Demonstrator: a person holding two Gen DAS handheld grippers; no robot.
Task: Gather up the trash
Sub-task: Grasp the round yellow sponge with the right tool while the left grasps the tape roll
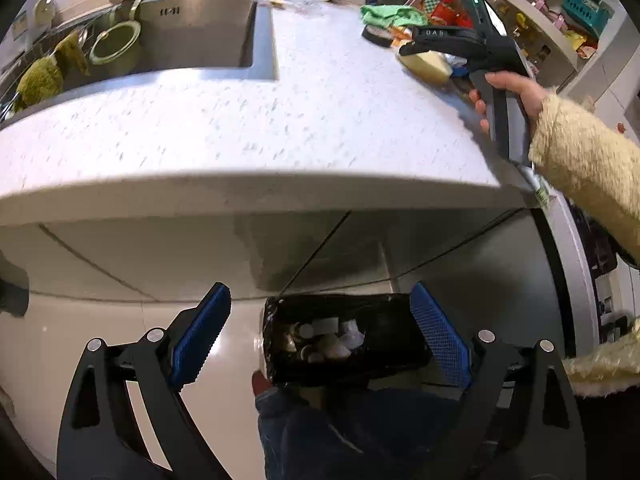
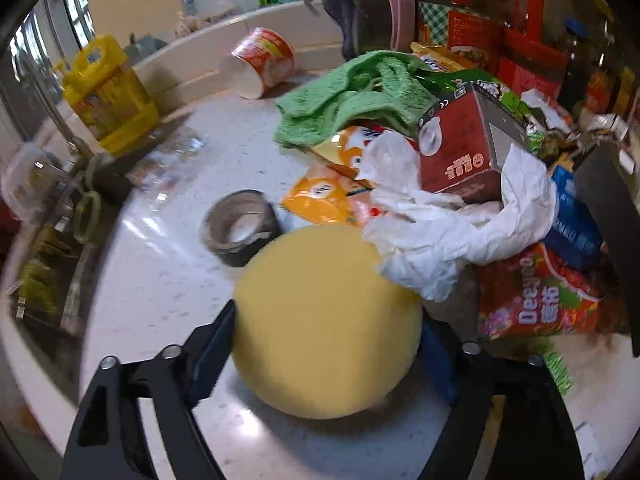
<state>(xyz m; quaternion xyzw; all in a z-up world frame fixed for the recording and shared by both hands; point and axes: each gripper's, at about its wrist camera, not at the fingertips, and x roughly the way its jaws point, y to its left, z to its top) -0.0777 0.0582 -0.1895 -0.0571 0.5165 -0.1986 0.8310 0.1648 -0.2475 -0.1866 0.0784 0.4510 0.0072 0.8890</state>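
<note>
My left gripper (image 1: pixel 320 320) is open and empty, held below the counter edge above a black-lined trash bin (image 1: pixel 344 336) that holds several scraps. My right gripper (image 2: pixel 328 344) has its fingers on both sides of a round yellow sponge (image 2: pixel 328 320) on the white counter (image 2: pixel 168 280); in the left wrist view the sponge (image 1: pixel 428 65) sits under that gripper (image 1: pixel 412 50). Trash lies just beyond it: crumpled white paper (image 2: pixel 448 232), orange snack wrappers (image 2: pixel 324 196), a red box (image 2: pixel 460 152), a red snack bag (image 2: pixel 536 300) and a tipped paper cup (image 2: pixel 260 64).
A tape roll (image 2: pixel 240 228) lies left of the sponge. A green cloth (image 2: pixel 352 96) sits behind the wrappers. Bottles and jars crowd the back right. A yellow bottle (image 2: pixel 108 96) stands by the sink (image 1: pixel 192 36), which holds a green-rimmed bowl (image 1: pixel 116 42).
</note>
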